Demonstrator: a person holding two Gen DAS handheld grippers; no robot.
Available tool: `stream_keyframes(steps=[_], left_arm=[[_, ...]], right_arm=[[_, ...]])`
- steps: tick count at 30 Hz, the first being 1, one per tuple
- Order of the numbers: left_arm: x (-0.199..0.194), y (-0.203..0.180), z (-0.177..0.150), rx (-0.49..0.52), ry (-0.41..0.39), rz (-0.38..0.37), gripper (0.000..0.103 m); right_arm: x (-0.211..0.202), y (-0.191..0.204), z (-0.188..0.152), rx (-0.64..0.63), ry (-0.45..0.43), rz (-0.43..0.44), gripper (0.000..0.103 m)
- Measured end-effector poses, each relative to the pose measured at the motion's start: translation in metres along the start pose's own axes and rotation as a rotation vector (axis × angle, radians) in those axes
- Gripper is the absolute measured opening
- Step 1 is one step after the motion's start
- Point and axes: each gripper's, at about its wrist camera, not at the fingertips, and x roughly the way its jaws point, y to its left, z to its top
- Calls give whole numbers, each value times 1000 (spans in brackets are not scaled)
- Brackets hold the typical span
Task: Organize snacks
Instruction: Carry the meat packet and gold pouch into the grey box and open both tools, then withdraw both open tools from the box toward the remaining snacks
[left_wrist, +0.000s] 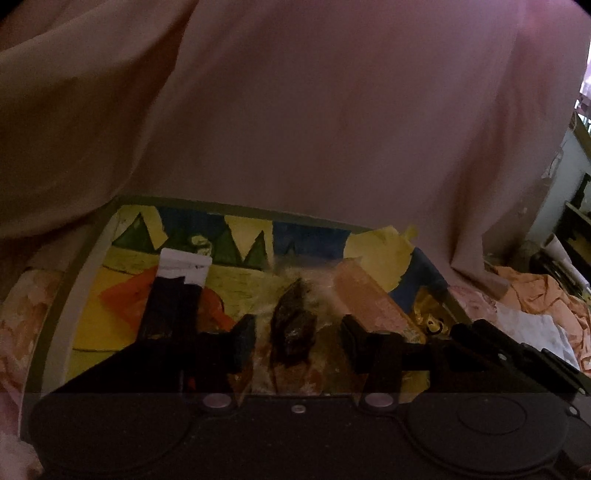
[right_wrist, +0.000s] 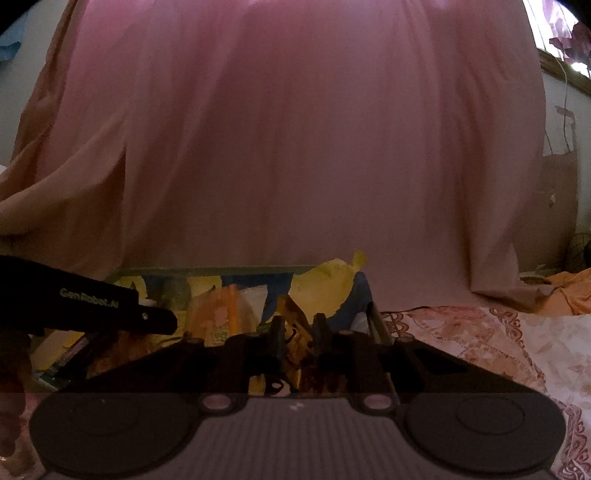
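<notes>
Snacks lie in a shallow box (left_wrist: 92, 258) lined with yellow, blue and green paper, which rests on a flowered bedsheet (right_wrist: 480, 343) in front of a pink curtain (left_wrist: 295, 110). In the left wrist view, the left gripper (left_wrist: 297, 341) hangs over the box with its jaws moderately wide, and a dark brown snack packet (left_wrist: 293, 325) lies between the fingers without being pressed by them. To the left of it lies a black and white packet (left_wrist: 177, 291) over an orange wrapper (left_wrist: 122, 299), and to the right a pale orange packet (left_wrist: 373, 302) lies diagonally. In the right wrist view, the right gripper (right_wrist: 299, 332) is at the right end of the box, with its jaws narrow and closed on a yellow-orange wrapper (right_wrist: 295, 328) that stands between the fingers. An orange snack bag (right_wrist: 221, 314) lies further left in the box, and the black body of the left gripper comes in from the left edge of this view. The pictures are dim, so printed names on the packets cannot be read.
</notes>
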Motion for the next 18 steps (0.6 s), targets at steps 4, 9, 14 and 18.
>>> stream_keyframes(steps=[4,9,14,18], left_arm=[[-10,-1,1,2,-17,12,77],[-33,-2,4,-9,-59,27,91],[-65,-6,2,0,-119,30,100],[-95,-11,-2,22,-181,34,102]], right_arm=[[-9,-2,0,9,-11,0,50],[-25,-2,5,16,-30,-4,66],[-57,-3,15,19,-86,-11,84],[-85,0,23,11,-131,-11,94]])
